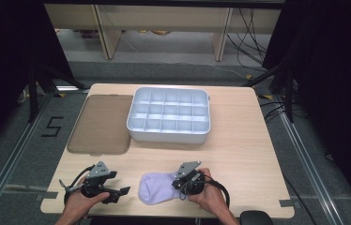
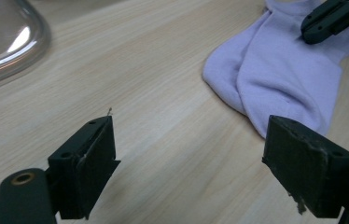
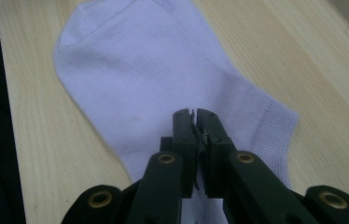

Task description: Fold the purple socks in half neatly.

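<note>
A pale lilac sock lies flat on the wooden table near its front edge. My right gripper is at the sock's right end, by the cuff. In the right gripper view its jaws stand pressed together low over the sock; I cannot tell whether fabric is pinched between them. My left gripper is on the table to the left of the sock. Its jaws stand wide apart with only bare table between them, and the sock lies just ahead to the right, with the right gripper over its far end.
A white tray divided into several compartments stands at the middle back of the table. A brownish translucent lid lies flat to its left, and its rounded corner shows in the left gripper view. Bare wood separates tray and sock.
</note>
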`<state>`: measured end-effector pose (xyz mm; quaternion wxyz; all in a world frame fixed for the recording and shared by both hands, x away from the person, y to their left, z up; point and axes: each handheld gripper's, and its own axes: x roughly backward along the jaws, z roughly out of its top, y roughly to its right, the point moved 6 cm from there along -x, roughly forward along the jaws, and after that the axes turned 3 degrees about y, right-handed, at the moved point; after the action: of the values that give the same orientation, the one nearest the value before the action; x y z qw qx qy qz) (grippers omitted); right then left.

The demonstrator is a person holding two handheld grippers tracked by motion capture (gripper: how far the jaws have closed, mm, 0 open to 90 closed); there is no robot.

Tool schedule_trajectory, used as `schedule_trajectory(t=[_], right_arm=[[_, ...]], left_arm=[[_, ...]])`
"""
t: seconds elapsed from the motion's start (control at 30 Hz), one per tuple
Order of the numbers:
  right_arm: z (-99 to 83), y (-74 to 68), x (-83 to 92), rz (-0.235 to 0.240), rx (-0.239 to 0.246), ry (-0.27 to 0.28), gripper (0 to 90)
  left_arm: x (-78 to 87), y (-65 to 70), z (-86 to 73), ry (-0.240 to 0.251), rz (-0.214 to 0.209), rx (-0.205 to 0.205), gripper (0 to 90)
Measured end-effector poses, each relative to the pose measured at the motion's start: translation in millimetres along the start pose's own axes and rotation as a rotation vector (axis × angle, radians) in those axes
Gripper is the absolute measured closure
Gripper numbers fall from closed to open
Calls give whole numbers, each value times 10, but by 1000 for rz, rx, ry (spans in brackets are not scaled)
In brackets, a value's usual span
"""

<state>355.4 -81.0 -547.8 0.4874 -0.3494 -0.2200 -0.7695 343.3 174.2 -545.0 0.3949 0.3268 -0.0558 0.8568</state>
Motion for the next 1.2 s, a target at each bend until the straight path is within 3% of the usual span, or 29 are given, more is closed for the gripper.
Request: schedule_trajectory(t=[0.03,0.17,0.23,0.27,0.3,0.4,0.43,0.67,0.73,0.8,0.97,1.0,1.17,1.2], right_arm=[[-7,8,9,-3,0,-6,868],[-21,50,21,3,16,-1,866],[-27,53,26,-1,0,-2,862],[-27,53,26,-1,0,-2,862],[-27,50,27,1,-1,-2,861],[-27,52,22,7,-5,-2,858],[-27,52,22,7,-5,-2,858],[-26,57,24,-4,-5,0,854],[-27,54,27,-4,-3,1,854],[-29,57,26,-9,-5,2,851],[-41,45,36,-23,-46,-18,845],[-40,40,38,-23,-52,-19,843],[-31,42,49,-24,-42,-16,841],[-19,42,50,-8,-20,-2,841]], left_arm=[[-44,53,14,17,-10,24,169],[-115,154,43,11,-40,5,210],[-192,218,65,-22,-72,-52,272],[-192,218,65,-22,-72,-52,274],[-233,259,71,-22,-79,-26,284],[-306,286,84,-43,-78,-45,335],[-325,308,89,-39,-88,-35,335],[-441,372,132,-40,-101,-98,435],[-478,408,132,-46,-108,-94,481],[-503,428,149,-42,-105,-131,506],[-500,419,147,-43,-103,-128,635],[-499,431,141,-38,-106,-102,671],[-491,448,141,-27,-125,-97,791],[-481,449,151,-18,-126,-106,804]])
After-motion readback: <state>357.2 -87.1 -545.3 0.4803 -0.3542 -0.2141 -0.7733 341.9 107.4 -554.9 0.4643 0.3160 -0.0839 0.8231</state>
